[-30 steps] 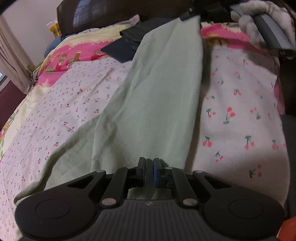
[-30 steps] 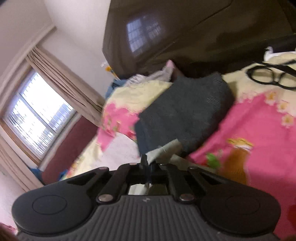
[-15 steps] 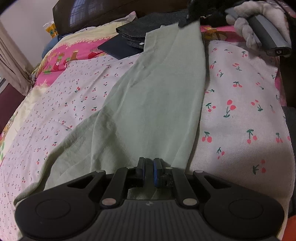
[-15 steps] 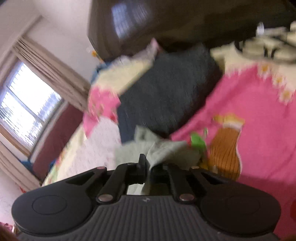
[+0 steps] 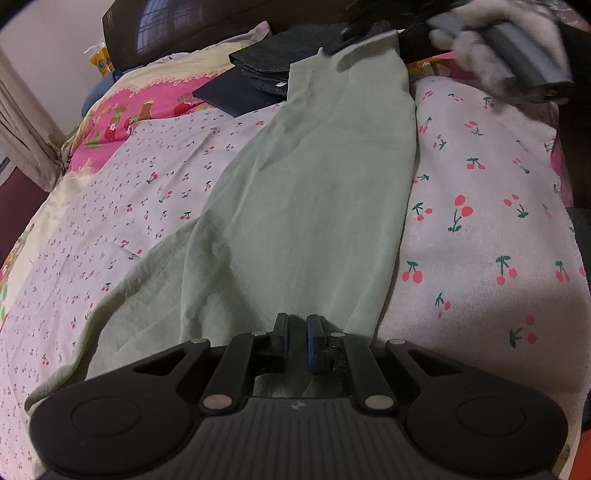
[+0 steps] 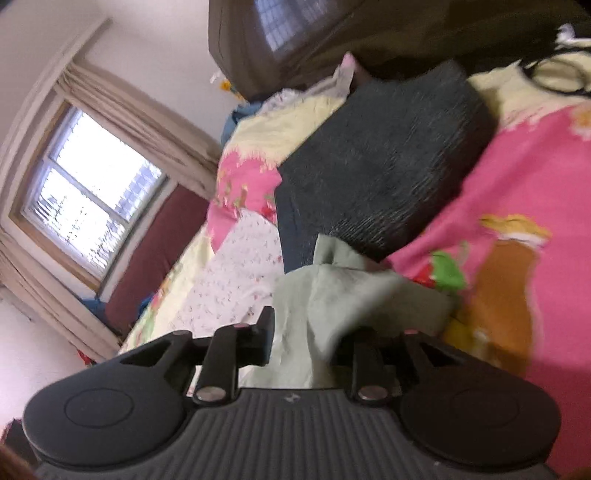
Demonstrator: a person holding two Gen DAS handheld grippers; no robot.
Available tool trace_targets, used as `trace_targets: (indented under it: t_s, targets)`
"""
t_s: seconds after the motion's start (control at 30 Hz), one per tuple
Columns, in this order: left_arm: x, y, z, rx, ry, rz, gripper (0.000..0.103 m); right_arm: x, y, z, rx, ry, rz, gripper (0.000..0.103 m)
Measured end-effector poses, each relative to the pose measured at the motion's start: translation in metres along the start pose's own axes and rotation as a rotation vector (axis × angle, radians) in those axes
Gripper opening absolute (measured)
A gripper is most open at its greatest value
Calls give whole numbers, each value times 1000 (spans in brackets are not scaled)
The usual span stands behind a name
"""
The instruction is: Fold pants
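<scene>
Pale green pants lie stretched lengthwise on the cherry-print cover of the bed. My left gripper is shut on the near end of the pants. My right gripper is at the far end, seen at the top of the left wrist view in a gloved hand. In the right wrist view its fingers stand apart and the pants' far corner lies loose between them on the bed. The right finger is hidden by cloth.
A stack of folded dark clothes sits at the head of the bed, just left of the pants' far end; it also shows in the right wrist view. A dark headboard stands behind. Eyeglasses lie on the pink sheet.
My right gripper lowered the far end of the pants onto the bed and opened, letting go of the corner. My left gripper stayed shut on the near end.
</scene>
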State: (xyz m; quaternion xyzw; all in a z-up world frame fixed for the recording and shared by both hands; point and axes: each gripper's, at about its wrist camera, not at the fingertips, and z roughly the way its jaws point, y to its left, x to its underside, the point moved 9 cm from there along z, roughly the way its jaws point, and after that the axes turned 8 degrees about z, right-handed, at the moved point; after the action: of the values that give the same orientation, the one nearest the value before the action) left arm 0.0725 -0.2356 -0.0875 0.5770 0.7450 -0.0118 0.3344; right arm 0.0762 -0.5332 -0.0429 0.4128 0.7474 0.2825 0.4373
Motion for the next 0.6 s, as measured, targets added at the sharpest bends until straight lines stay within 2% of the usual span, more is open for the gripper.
trace_targets:
  t_s: [0.03, 0.07, 0.23, 0.27, 0.33, 0.37, 0.43, 0.53, 0.57, 0.6]
  targets:
    - [0, 0, 0, -1, 2, 2, 25, -1, 1, 3, 26, -2, 15, 10]
    - [-1, -1, 0, -1, 2, 3, 25, -2, 7, 1, 4, -17, 10, 3]
    - [0, -1, 0, -2, -4, 14, 25, -11, 47, -46, -142, -187, -117, 3]
    - [0, -2, 0, -3, -6, 15, 25, -11, 47, -51, -142, -213, -131, 3]
    - [1, -2, 1, -2, -6, 10, 25, -8, 31, -46, -47, -215, -157, 7]
    - [1, -2, 2, -1, -6, 8, 25, -4, 13, -35, 23, -165, -136, 7]
    - [1, -1, 1, 0, -8, 8, 25, 6, -17, -22, 89, -83, -42, 7]
    - [2, -1, 0, 1, -7, 8, 25, 7, -31, -31, 99, -115, 16, 11]
    - [2, -1, 0, 1, -7, 8, 25, 5, -31, -35, 81, -132, 25, 13]
    - [2, -1, 0, 1, -7, 10, 25, 2, -28, -38, 64, -143, 24, 21]
